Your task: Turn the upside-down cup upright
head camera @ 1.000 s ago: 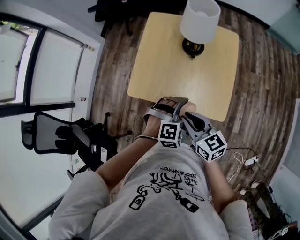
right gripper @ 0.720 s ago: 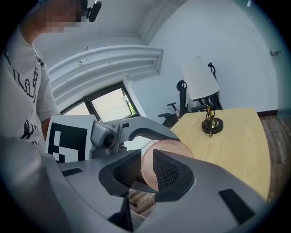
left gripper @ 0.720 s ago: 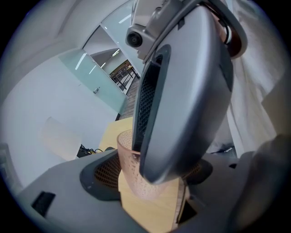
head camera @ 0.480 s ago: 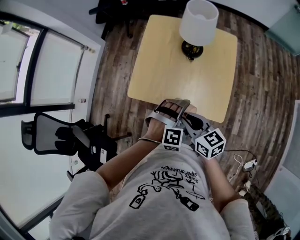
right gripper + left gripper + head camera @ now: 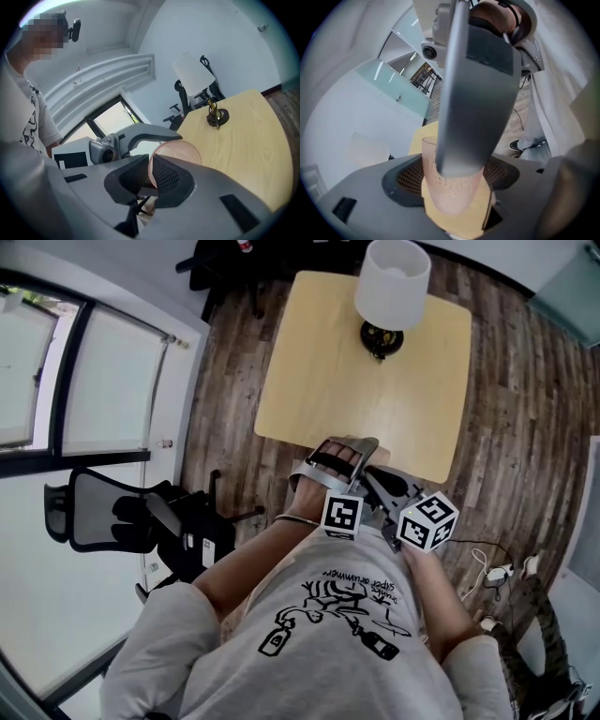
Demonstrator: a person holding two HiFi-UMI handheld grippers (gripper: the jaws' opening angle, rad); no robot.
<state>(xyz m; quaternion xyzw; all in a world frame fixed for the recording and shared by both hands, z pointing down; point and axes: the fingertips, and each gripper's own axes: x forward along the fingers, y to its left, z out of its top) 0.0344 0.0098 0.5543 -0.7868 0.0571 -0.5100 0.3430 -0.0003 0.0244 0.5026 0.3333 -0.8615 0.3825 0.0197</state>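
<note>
**Cup (image 5: 451, 199) held by both tools over the bench's (image 5: 375, 399) near edge**

The left tool (image 5: 454, 174) clamps the pink dimpled cup's sides, as the left gripper view shows. Only the right gripper view shows the right tool (image 5: 151, 174), its jaws just closed further, pinching the cup's thin wall. Beyond, a lamp (image 5: 392, 282) stands at the far edge.

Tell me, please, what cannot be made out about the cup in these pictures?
Head view: the cup is mostly covered by the left gripper and right gripper; which way its mouth faces cannot be told.
Left gripper view: the right gripper's finger hides the cup's upper part; those jaws have just been closing on the cup's wall.
Right gripper view: that gripper's own body cuts off all but a rounded part.
</note>
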